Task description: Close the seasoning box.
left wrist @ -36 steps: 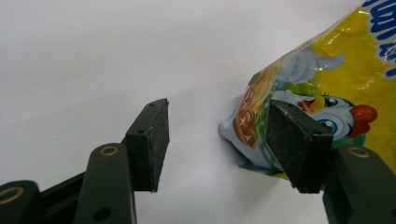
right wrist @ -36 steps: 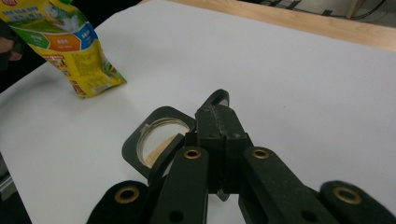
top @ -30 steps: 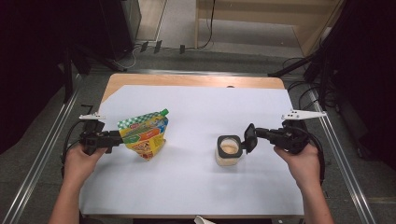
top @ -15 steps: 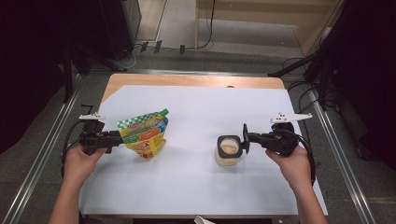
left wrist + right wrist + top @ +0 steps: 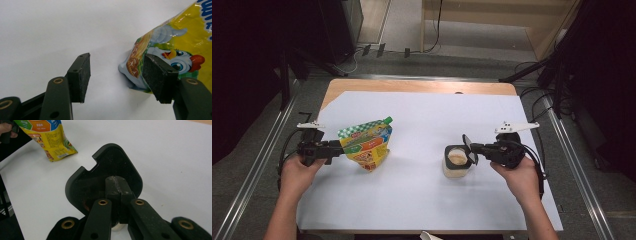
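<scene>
High view: one snack pouch (image 5: 367, 146) stands left of centre, long axis slanting up toward the frame's upper right. The left gripper (image 5: 338, 148) has jaws apart at its edge. One open cup (image 5: 456, 161) sits centre-right; the right gripper (image 5: 473, 150) is clamped on one black lid (image 5: 469, 148) tilted above it.

A white sheet (image 5: 422, 130) is covering the wooden table (image 5: 412, 86). Metal rails (image 5: 259, 160) are running along both side edges. Beyond the far edge, cables (image 5: 437, 25) are trailing across grey floor (image 5: 402, 30), beside dark furniture (image 5: 332, 25).
</scene>
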Motion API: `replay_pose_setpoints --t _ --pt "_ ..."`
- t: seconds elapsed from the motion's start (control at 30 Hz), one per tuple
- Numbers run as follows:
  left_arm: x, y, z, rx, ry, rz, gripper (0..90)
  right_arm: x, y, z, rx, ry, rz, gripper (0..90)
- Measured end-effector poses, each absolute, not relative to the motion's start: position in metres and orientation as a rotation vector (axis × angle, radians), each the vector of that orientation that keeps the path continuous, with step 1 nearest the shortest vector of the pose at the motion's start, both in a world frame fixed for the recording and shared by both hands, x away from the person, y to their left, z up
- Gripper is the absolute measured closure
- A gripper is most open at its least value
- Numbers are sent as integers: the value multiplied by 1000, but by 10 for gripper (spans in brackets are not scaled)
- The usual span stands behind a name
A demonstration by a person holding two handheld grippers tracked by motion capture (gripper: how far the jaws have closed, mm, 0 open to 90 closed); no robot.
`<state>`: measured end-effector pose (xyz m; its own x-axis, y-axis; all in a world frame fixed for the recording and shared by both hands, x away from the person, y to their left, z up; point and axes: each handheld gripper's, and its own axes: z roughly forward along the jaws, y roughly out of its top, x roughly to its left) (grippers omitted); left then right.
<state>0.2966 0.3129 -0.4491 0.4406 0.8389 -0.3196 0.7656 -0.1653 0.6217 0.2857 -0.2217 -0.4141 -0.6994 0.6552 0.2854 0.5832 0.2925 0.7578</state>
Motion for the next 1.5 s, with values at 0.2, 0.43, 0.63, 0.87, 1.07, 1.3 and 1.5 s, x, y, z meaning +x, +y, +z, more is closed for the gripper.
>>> replay_pose_setpoints --t 0.2,0.43,0.63,0.87,1.07,1.3,1.5 --pt "296 313 -448 1937 1337 110 406 285 -212 -418 1164 2491 1376 900" --pt "296 314 -448 1930 1340 107 406 282 -193 -423 1106 2552 1350 900" --pt "296 313 -449 1939 1340 106 406 282 -179 -434 1078 2604 1313 900" --pt "297 313 -449 1938 1343 106 406 281 -177 -435 1076 2600 1333 884" --pt "297 313 -449 1936 1346 105 406 280 -182 -430 1078 2576 1353 853" --pt "298 313 -450 1941 1344 102 406 282 -193 -426 1104 2541 1369 783" --pt "298 312 -450 1942 1342 101 406 284 -201 -425 1125 2506 1371 721"
